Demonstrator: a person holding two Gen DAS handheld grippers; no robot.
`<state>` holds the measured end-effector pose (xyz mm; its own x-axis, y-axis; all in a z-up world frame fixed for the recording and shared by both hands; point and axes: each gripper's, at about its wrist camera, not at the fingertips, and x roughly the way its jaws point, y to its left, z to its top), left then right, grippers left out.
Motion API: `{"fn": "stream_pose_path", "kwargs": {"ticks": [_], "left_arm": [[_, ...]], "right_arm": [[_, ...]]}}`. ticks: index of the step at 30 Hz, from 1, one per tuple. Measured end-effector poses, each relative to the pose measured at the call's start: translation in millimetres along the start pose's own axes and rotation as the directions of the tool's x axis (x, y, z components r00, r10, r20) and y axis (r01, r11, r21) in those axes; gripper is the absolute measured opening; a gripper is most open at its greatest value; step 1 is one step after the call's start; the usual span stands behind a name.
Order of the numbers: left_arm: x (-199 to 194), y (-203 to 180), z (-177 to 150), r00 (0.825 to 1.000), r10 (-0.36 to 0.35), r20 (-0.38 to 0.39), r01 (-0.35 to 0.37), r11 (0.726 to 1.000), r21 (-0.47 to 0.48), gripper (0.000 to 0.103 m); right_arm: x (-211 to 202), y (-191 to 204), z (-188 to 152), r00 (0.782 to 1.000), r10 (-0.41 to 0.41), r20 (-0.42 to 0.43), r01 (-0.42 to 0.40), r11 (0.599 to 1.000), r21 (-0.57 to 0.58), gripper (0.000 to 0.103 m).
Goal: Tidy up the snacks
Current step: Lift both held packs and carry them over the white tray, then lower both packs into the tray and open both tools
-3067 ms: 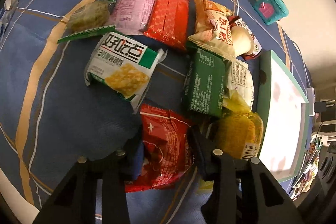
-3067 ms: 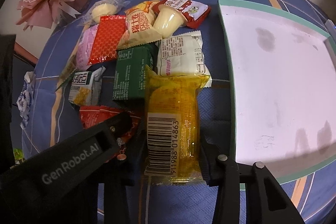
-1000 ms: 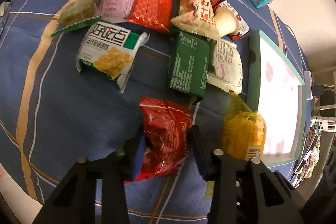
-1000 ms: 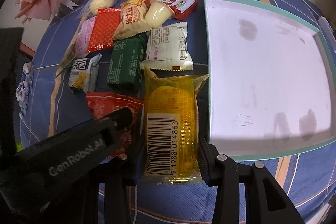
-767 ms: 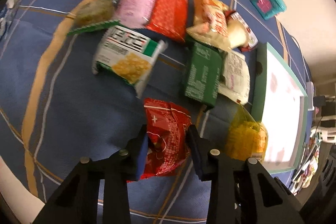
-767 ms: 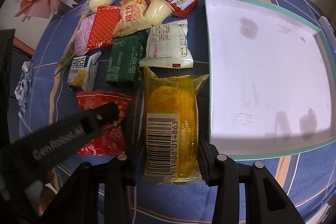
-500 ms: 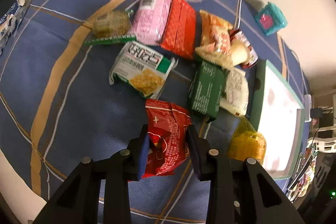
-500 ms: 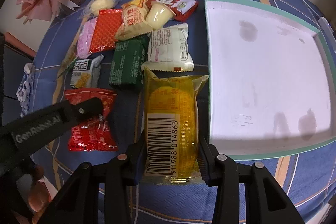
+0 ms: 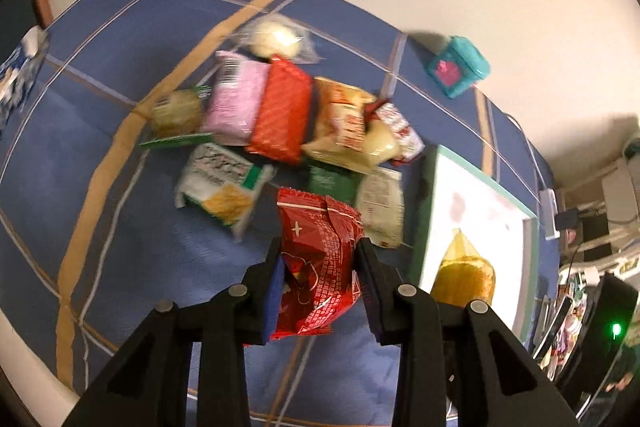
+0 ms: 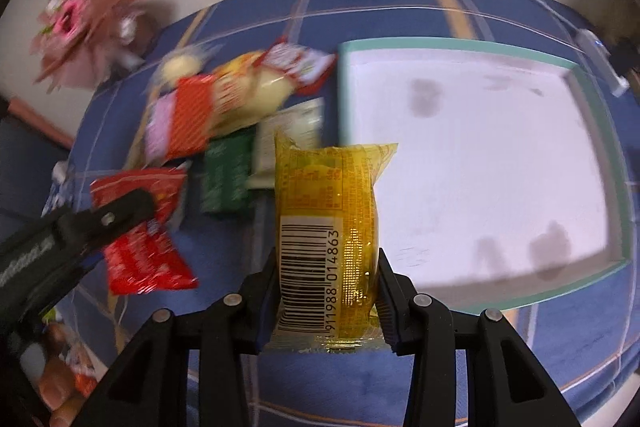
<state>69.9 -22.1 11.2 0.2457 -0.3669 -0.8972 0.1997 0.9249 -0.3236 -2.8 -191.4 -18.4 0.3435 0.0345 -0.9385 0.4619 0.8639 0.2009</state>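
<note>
Snack pile point(image 9: 280, 115) lies beside the white tray point(image 10: 592, 95), touching it.

Crumpled red packet point(image 9: 318, 263) and yellow barcoded packet point(image 10: 330, 227), each clamped upright between jaws.

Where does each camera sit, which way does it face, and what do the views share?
Left wrist: on the left gripper, looking down at its red packet; own fingers show.
Right wrist: on the right gripper, looking down at its yellow packet; own fingers and the left gripper show.
Shared: both packets, tray, snack pile.
</note>
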Motion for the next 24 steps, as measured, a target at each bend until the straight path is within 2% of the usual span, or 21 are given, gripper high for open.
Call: {"fn": "stream_pose_path", "kwargs": {"ticks": [5, 13, 24], "left_arm": [[18, -43, -5, 0.999, -0.044, -0.020, 0.046, 0.996, 0.075, 0.036], [51, -107, -6, 0.993, -0.102, -0.067, 0.113, 0.972, 0.204, 0.037], [90, -141, 16, 0.989, -0.135, -0.062, 0.147, 0.956, 0.254, 0.037]], "right_arm": [[-4, -36, 9, 0.999, -0.047, 0.016, 0.046, 0.995, 0.091, 0.044], [-2, -87, 23, 0.996, -0.085, 0.032, 0.077, 0.977, 0.201, 0.045], [8, -148, 52, 0.988, -0.148, 0.053, 0.127, 0.949, 0.288, 0.045]]}}
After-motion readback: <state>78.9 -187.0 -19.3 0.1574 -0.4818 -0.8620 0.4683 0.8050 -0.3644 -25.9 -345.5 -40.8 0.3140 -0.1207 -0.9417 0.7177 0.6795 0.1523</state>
